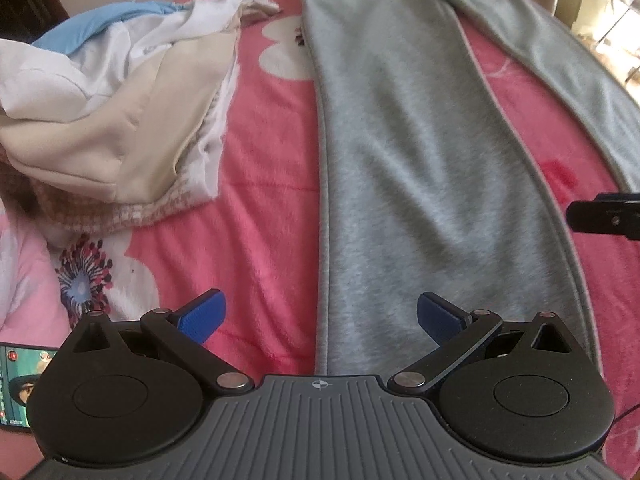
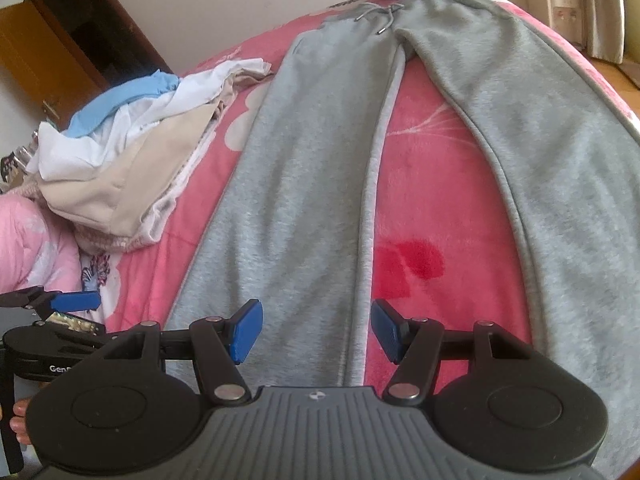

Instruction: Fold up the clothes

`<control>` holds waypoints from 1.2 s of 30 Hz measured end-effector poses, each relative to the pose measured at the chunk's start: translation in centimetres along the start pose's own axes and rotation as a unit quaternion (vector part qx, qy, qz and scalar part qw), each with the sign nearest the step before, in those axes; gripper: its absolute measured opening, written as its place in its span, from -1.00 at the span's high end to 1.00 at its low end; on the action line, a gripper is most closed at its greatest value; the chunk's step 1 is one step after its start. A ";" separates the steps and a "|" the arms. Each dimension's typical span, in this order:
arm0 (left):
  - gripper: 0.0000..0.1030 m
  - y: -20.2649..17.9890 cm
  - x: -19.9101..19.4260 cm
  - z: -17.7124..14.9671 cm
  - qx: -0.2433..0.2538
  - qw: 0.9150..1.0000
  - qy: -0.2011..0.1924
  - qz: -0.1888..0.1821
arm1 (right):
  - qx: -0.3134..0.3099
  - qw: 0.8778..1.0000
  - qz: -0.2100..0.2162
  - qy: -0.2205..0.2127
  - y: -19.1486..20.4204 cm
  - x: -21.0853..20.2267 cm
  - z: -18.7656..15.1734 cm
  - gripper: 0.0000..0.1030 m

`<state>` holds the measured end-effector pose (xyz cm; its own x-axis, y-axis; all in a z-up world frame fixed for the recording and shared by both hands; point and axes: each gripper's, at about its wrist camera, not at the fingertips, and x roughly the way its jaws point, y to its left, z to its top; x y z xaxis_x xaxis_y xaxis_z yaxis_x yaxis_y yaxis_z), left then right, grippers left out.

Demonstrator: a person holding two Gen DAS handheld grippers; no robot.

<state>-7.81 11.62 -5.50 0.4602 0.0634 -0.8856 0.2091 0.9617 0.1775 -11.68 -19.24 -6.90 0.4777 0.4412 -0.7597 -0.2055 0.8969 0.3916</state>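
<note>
Blue-padded jaws on my left gripper [image 1: 321,318] and right gripper [image 2: 317,330] both stand wide, holding nothing, low in frame over the near leg ends of the grey sweatpants [image 2: 304,184]. These lie flat along the pink bed [image 2: 416,200]; jumbled clothes [image 1: 120,120] sit upper left.

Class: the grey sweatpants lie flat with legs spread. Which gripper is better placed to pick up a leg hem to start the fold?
Left, probably. The left gripper is open, straddling the outer edge of one leg of the sweatpants. The right gripper, also open, straddles that same leg's inner edge, while the other leg lies off to its right.
</note>
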 end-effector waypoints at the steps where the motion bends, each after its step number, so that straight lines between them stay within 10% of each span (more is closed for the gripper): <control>1: -0.99 -0.1 0.1 0.0 0.001 1.000 0.001 0.002 | -0.003 1.000 -0.002 0.000 0.1 0.0 0.0 -0.23; 22: -0.99 -1.1 0.5 2.2 0.035 0.999 -0.013 0.010 | -0.015 1.000 -0.023 0.000 -0.7 1.0 0.3 -0.23; 36: -0.99 2.2 -14.3 16.3 -0.004 0.987 -0.120 0.104 | 0.005 0.995 0.067 -0.071 -3.4 -1.9 6.4 -0.23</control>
<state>0.10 8.51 14.58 0.6838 0.1961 -0.7028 0.0825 0.9362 0.3415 -6.42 -23.29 -3.42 0.5631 0.5471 -0.6194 -0.2676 0.8298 0.4897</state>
